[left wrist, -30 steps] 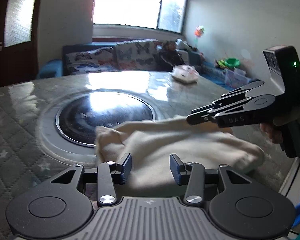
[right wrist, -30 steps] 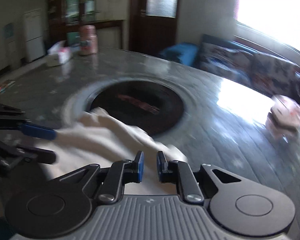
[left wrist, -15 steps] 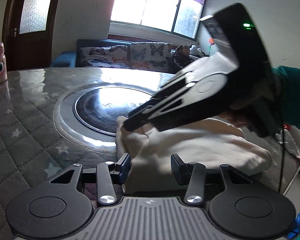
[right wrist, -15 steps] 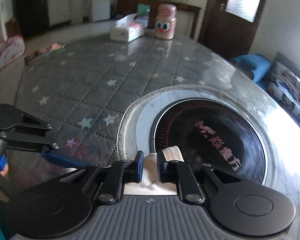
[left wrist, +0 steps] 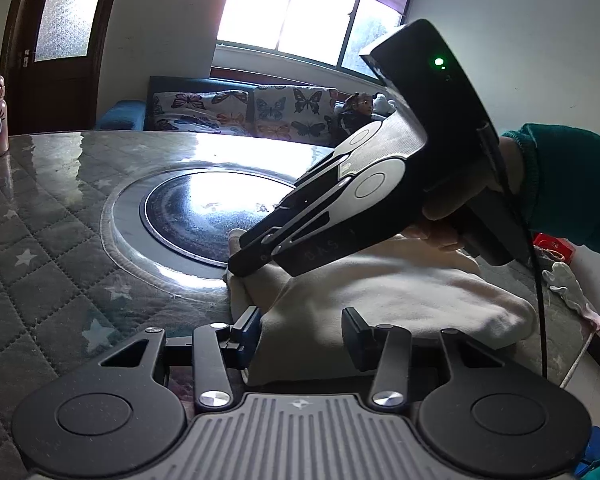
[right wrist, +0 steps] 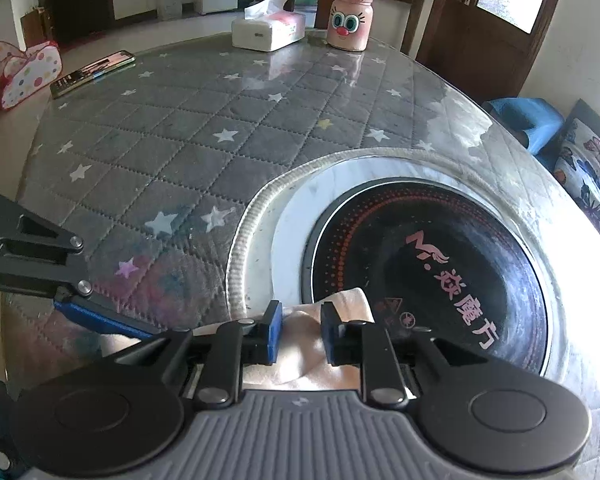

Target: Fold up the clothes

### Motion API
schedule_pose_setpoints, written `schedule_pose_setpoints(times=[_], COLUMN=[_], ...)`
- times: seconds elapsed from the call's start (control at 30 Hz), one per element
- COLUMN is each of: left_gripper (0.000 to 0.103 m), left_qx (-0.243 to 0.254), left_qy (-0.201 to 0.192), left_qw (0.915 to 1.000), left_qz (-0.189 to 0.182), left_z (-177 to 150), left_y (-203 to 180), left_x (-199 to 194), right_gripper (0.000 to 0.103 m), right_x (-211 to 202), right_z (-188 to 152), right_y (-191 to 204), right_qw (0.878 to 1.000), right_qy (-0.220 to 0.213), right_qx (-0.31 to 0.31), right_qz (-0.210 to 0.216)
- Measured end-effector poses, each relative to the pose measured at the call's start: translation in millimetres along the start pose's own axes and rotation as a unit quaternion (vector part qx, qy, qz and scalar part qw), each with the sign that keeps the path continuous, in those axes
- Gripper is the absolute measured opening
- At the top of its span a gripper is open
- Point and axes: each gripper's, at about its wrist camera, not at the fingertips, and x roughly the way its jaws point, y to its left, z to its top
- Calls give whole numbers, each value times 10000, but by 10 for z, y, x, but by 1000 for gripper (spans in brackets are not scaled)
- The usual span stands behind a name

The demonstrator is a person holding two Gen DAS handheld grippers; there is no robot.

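Left view: a cream cloth [left wrist: 400, 300] lies folded on the table [left wrist: 40, 240], near the dark round cooktop [left wrist: 204, 212]. The left gripper [left wrist: 300, 336] stands open around its near edge. The right gripper [left wrist: 240, 266] tips down onto the cloth's far left corner.

Right view: the right gripper's [right wrist: 300, 332] jaws are opening, a cloth corner [right wrist: 352, 304] loose between them.

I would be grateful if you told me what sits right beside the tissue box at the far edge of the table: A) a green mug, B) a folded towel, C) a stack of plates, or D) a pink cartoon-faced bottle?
D: in the right wrist view the pink cartoon-faced bottle stands just right of the tissue box on the quilted table.
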Motion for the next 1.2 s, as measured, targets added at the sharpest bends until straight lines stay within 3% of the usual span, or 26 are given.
schedule_pose_setpoints(times=[0.17, 0.23, 0.33, 0.63, 0.83, 1.03, 1.2], left_gripper=[48, 48, 48, 48, 46, 46, 46], left_qx=[-27, -30, -35, -49, -93, -136, -87], left_qy=[11, 27, 50, 119, 189, 253, 276], left_qw=[10000, 10000, 10000, 9999, 9998, 9996, 9996], left_qz=[-4, -2, 1, 11, -14, -29, -3], left_z=[0, -2, -6, -18, -44, -79, -65], left_y=[12, 13, 15, 20, 45, 87, 101], left_x=[2, 5, 8, 19, 13, -4, -33], right_gripper=[17, 8, 5, 3, 3, 3, 6], right_x=[27, 27, -18, -305, -210, 107, 29], right_z=[-1, 0, -1, 36, 28, -33, -34], right_y=[-43, -44, -18, -35, -29, 10, -113], right_qw=[9999, 9998, 9999, 9973, 9958, 9970, 9939], right_qy=[46, 74, -25, -672, -744, -484, -645], right_qx=[102, 109, 72, 173, 304, 391, 833], right_qz=[121, 163, 88, -256, -439, -467, -339])
